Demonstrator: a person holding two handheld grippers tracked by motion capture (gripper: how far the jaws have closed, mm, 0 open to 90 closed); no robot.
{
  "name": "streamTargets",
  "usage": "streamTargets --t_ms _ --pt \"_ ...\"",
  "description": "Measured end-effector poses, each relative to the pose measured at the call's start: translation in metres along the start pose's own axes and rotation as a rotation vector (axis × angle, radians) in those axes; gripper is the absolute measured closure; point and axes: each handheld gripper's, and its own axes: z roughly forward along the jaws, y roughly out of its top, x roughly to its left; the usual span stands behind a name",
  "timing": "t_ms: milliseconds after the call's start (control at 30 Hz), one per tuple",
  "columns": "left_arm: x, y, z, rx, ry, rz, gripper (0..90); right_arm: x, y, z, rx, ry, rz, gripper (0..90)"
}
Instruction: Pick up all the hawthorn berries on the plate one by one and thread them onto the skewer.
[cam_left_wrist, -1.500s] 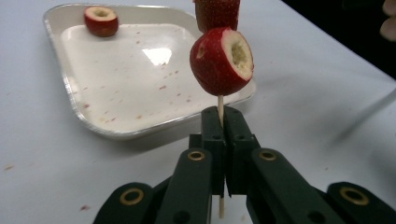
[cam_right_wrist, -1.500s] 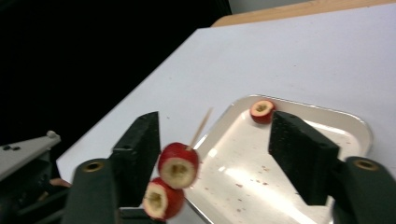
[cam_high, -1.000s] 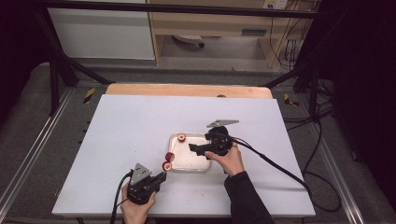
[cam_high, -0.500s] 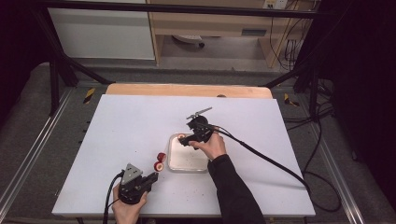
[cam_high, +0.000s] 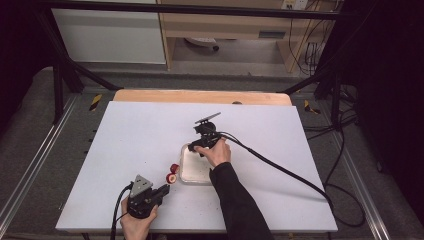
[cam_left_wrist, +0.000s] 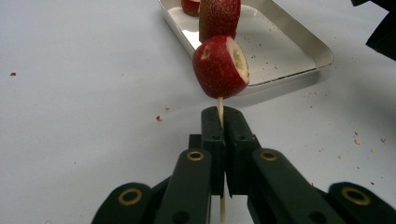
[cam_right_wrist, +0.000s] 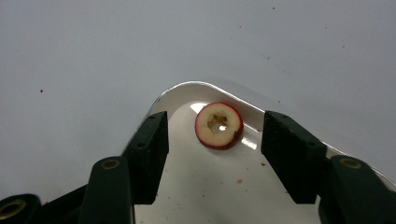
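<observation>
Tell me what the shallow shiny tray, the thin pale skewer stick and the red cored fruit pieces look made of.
Shallow shiny tray: likely polished metal, with mirror glints on its rim and rolled corners. Thin pale skewer stick: looks like bamboo or wood, matte and light tan. Red cored fruit pieces: real fruit by the look, glossy speckled red skin, pale flesh and a hollowed core; another lies in the tray.

Skewered red fruit pieces (cam_left_wrist: 220, 66); slice (cam_right_wrist: 218, 125) in tray (cam_right_wrist: 187, 205)
</observation>
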Motion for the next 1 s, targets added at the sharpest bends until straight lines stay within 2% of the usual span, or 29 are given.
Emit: streamTargets --t_ms 133,433,667,1000 --pt "0.001 -0.001 0.0 -0.001 -0.002 -0.01 88.6 0.001 0.002 0.007 0.011 -0.011 0.038 48.8" --pt "0.0 -0.001 0.001 0.003 -0.007 0.0 88.7 0.0 0.005 0.015 0.03 -0.014 0.112 58.5" --pt "-0.001 -0.001 0.002 0.003 -0.007 0.007 88.7 -0.001 0.003 0.019 0.061 -0.016 0.12 59.7" --pt "-0.001 -0.001 0.002 0.005 -0.009 0.01 88.7 0.0 0.002 0.019 0.052 -0.029 0.104 60.9"
